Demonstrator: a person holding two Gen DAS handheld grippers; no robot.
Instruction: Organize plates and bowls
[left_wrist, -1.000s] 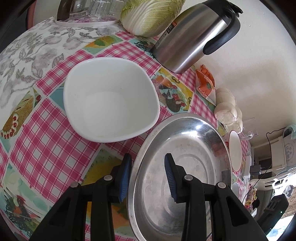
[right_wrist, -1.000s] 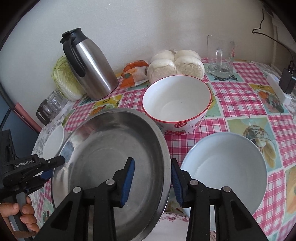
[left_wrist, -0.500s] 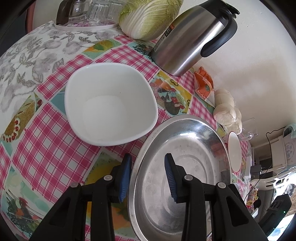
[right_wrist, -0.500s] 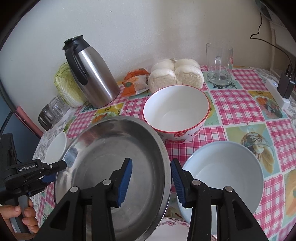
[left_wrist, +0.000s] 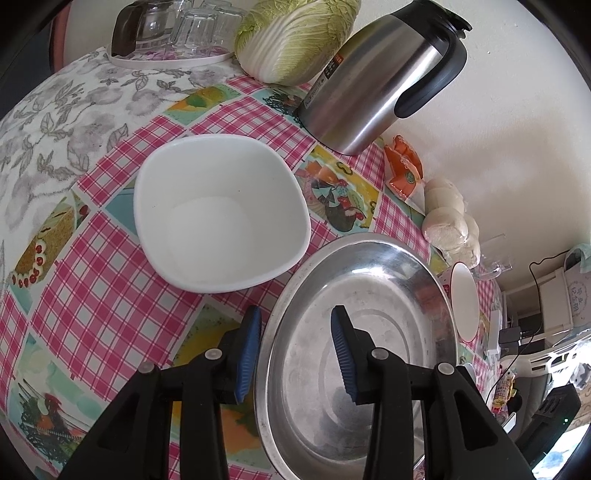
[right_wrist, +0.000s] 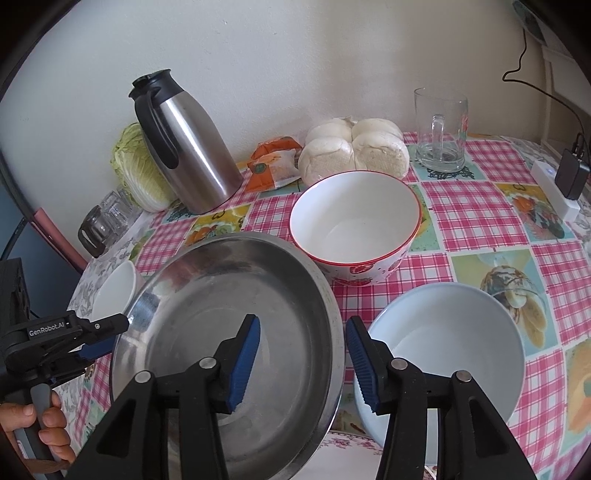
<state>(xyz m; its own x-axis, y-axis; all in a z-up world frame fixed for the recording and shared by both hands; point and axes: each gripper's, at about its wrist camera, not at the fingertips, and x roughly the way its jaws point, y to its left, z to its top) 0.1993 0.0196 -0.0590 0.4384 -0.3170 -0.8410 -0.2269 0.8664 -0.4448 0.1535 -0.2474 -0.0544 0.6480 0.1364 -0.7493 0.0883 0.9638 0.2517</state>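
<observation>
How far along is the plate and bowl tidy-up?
Done: nothing stacked yet. The white bowl, red-rimmed bowl and blue bowl sit apart on the table.
In hand: the steel pan, its rim between the open fingers of the left gripper and right gripper; both are opening, pads off the rim.
Left: nesting the bowls.

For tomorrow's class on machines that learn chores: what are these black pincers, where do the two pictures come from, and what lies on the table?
No robot: a person holds two hand-held grippers, each with a camera looking along its blue-padded fingers. The left gripper and right gripper straddle opposite rims of a steel basin; both are opening, neither pressing it. The hand holds the left one. On the checked tablecloth: a white square bowl, a red-rimmed bowl, a pale blue bowl, a thermos jug, cabbage, buns, a glass mug.
</observation>
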